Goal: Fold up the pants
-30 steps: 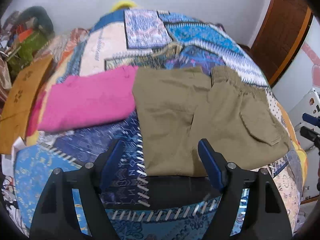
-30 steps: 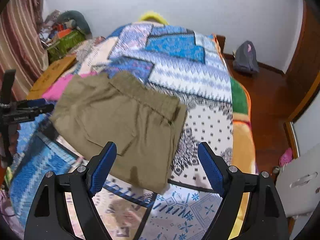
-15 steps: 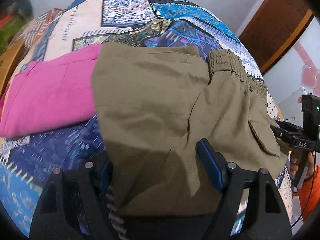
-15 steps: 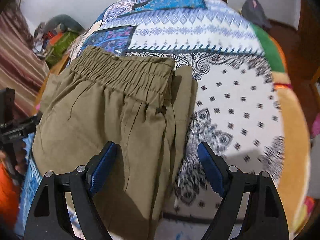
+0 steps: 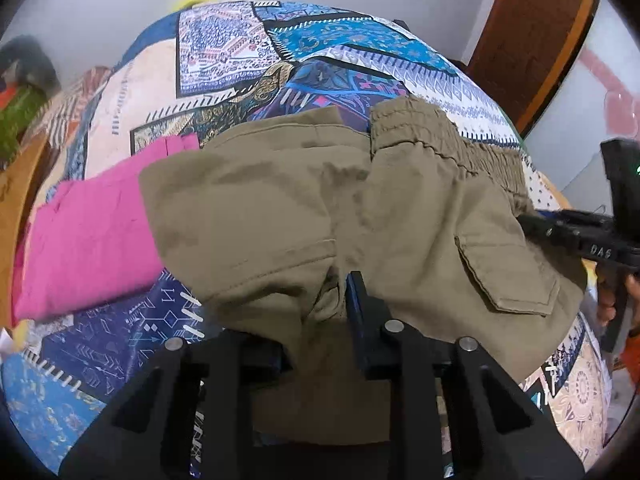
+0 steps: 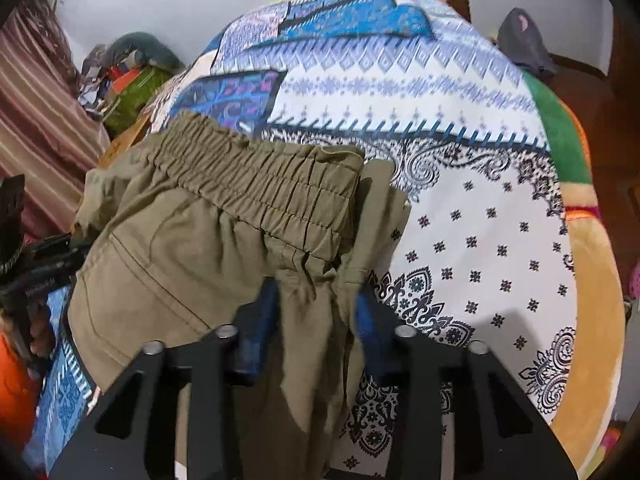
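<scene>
Khaki pants (image 5: 256, 208) lie part-folded on a patchwork bedspread (image 5: 224, 48), near its front edge, elastic waistband (image 6: 256, 184) toward the far side.

Pose: both grippers tilt steeply down toward the bed from its near edge. A person's hand (image 5: 618, 292) w/ orange sleeve shows at the right edge of the left wrist view, on the other gripper's black handle.

Left gripper (image 5: 316, 300): jaws have just been closing, now pinching a bunched fold of khaki cloth at the pants' near edge; blue pad on the right side presses into the fabric, the other pad is covered by cloth. Cargo pocket flap (image 5: 508, 276) sits just right of the grip.

Right gripper (image 6: 316, 308): jaws have also just been closing, now pinched on gathered fabric just below the waistband's end, cloth puckered btwn both blue pads and hanging down btwn the fingers.

Edges/room: folded pink garment (image 5: 84, 248) lies beside the pants on their left in the left wrist view, touching or slightly under the khaki edge. Right of the pants in the right wrist view, white paisley-print bedspread is bare out to an orange border. Far half of the bed is also bare. Clutter and a striped curtain (image 6: 40, 112) stand off the bed's left side; dark bag (image 6: 524, 44) on the floor far right.
</scene>
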Tool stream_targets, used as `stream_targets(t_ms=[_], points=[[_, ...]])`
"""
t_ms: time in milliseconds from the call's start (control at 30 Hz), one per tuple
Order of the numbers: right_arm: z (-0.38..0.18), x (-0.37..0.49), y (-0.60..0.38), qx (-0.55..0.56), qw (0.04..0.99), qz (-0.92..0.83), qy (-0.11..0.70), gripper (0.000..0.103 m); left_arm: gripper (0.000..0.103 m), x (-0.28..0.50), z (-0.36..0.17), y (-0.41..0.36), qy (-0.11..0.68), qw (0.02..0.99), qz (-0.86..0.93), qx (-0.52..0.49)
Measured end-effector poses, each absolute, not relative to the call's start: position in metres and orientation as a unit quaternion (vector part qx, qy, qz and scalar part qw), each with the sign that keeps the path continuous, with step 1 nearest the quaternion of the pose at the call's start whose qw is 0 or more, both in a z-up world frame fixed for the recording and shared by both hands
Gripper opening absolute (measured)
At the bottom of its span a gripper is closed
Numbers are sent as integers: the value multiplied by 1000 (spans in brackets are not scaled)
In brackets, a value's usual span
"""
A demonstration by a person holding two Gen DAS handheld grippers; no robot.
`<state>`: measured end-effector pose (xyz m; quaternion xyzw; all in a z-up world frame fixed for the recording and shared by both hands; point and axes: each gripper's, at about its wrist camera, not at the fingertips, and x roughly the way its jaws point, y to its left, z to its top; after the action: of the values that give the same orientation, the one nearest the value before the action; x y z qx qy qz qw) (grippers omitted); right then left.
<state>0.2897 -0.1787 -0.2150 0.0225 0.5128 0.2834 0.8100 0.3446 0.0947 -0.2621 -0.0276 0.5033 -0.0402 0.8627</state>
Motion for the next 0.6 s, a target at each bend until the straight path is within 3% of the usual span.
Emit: stream_targets(t_ms=[67, 167, 600], points=[[-206, 284, -182, 30, 816, 286, 502, 16, 17, 344, -259, 98, 505, 862, -39, -36], [-188, 275, -183, 26, 825, 287, 486, 14, 12, 339, -246, 102, 498, 865, -40, -54], [-112, 243, -165, 5, 851, 307, 426, 12, 9, 296, -168, 117, 426, 904, -26, -41]])
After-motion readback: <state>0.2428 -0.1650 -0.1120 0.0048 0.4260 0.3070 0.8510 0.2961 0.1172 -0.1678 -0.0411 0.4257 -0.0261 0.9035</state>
